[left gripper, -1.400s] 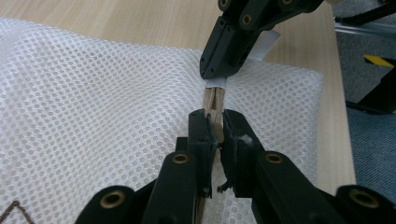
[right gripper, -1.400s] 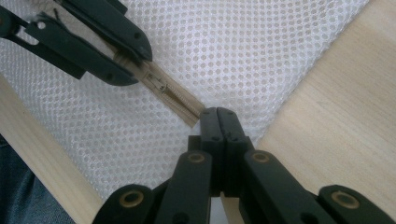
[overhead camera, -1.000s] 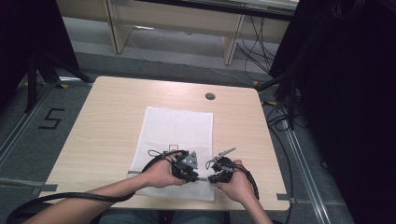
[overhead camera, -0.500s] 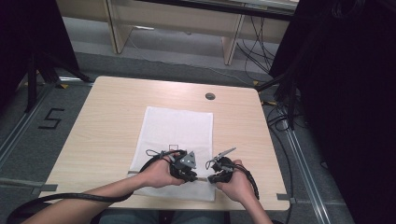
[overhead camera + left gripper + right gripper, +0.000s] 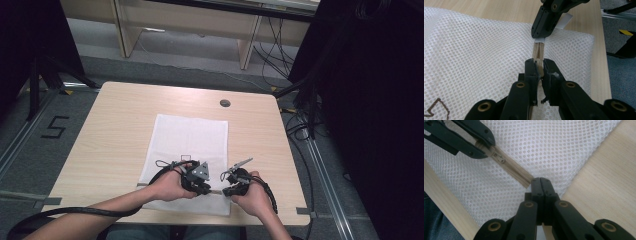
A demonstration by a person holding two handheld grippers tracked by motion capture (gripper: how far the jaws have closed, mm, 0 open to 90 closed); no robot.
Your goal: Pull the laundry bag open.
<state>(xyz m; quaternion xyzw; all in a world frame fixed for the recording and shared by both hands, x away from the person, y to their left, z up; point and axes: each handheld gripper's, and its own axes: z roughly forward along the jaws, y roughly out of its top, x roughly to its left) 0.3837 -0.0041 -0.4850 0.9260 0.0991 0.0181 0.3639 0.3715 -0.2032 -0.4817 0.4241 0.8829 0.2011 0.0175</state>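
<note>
Left gripper [image 5: 538, 65] clamps the zipper slider [image 5: 499, 158]; right gripper [image 5: 541, 181] pinches the mesh bag's [image 5: 190, 140] zipper end. Thin grips, either could slip mid-pull.

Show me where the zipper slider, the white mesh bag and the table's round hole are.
zipper slider [image 5: 500, 158], right gripper view, on its beige body.
white mesh bag [image 5: 190, 135], high view, on its bare far half.
round hole [image 5: 225, 103], high view, on its dark centre.

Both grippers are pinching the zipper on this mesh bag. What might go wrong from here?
The left gripper grips only a narrow bit at the zipper slider, so it may slip off when pulled. The right gripper pinches the zipper end near the mesh bag edge; thin mesh could tear or pull free. The bag lies loose on the table and may bunch.
</note>
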